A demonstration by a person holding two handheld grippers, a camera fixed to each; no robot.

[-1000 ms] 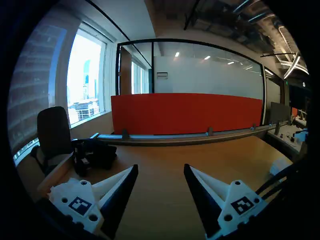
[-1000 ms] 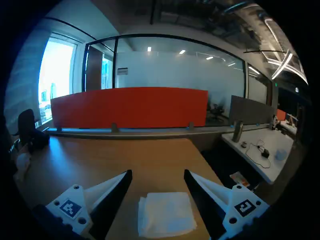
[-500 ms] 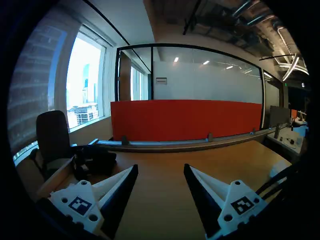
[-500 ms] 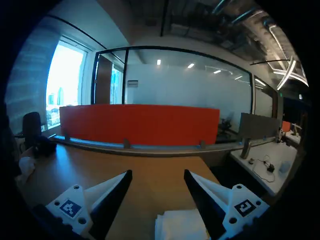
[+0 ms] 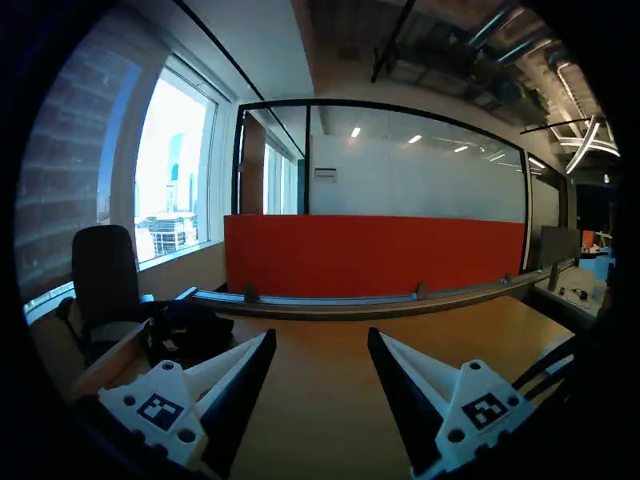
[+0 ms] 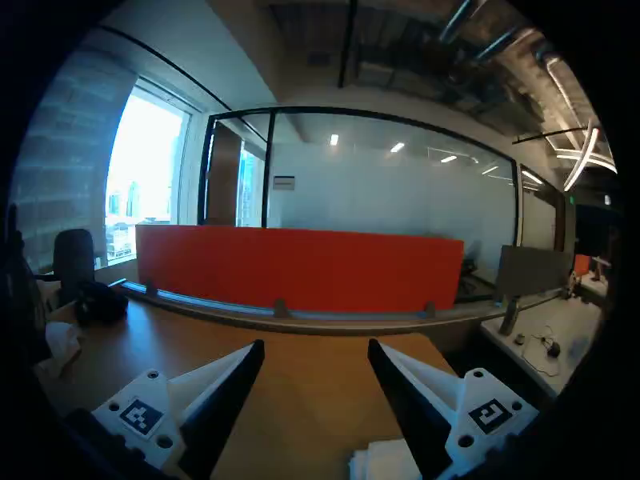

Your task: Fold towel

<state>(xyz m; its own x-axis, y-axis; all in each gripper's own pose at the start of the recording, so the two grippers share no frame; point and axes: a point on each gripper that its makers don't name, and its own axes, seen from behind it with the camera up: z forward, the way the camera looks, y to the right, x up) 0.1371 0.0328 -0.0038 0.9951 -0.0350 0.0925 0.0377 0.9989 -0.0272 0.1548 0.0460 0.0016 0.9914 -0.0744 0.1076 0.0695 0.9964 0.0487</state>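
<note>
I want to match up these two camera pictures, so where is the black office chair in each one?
Left gripper view: the black office chair stands at the left, below the window.
Right gripper view: the black office chair sits small at the far left, beside the window.
Shared landmark: the orange divider, to the right of the chair in both views.

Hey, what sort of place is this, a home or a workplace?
Most likely an open-plan office. A long wooden desk is backed by an orange divider panel, a glass-walled room stands behind it, and a black office chair sits by the window.
</note>
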